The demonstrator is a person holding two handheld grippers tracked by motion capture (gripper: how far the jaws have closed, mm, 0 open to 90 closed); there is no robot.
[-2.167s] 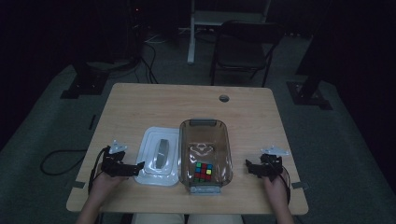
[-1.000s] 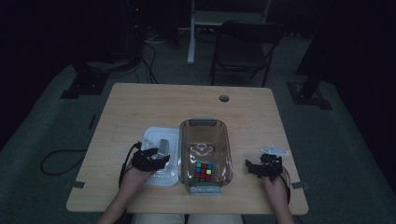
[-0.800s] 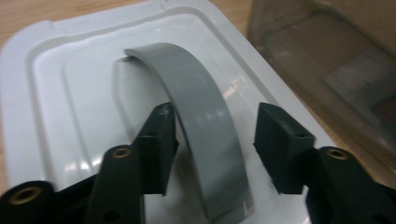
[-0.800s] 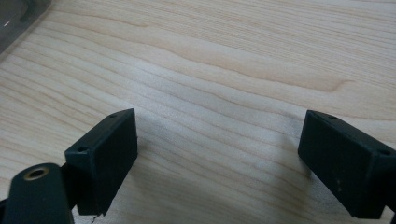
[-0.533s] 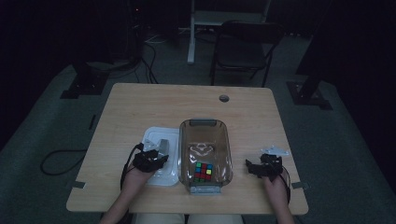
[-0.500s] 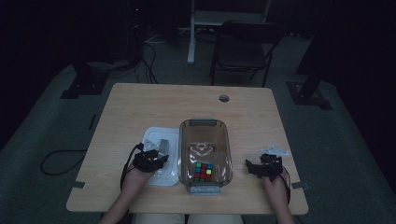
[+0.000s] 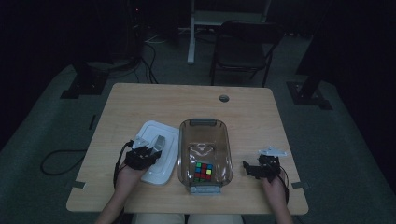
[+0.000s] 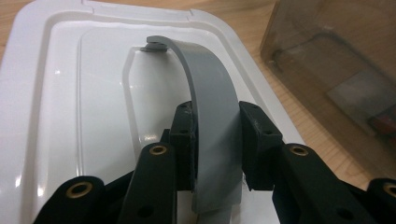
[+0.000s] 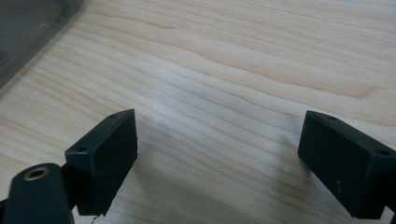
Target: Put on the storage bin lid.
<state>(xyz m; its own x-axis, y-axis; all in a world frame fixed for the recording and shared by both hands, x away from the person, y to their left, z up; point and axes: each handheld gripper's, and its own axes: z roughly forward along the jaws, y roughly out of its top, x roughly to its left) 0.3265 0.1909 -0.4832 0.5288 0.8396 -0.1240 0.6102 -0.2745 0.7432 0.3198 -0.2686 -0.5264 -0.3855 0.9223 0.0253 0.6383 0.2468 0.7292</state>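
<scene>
On the wooden table (image 7: 140, 100) lie two container parts side by side: one white lid (image 7: 156, 154) flat on the left and one clear brown-tinted box (image 7: 204, 151) just to its right, the two nearly touching along their long edges. Inside the box sits one colour cube (image 7: 202, 171), near the end closest to the person, its top face showing red, green, blue and yellow squares. The lid carries one grey handle (image 8: 210, 116), a curved strap hinged at its far end and raised off the lid's surface.

Two hand-held grippers are at work. The left gripper (image 8: 215, 140) sits over the near end of the lid, and its jaws have just been closing; in the left gripper view the two black pads now press on either side of the grey strap, so it is clamped on the handle. The lid itself rests on the table, with the box's wall visible at the upper right of that view.

The right gripper (image 7: 257, 169) rests on bare wood well to the right of the box, its jaws spread wide with nothing between them, as the right gripper view shows. One dark chair (image 7: 243, 46) stands beyond the table's far edge.
</scene>
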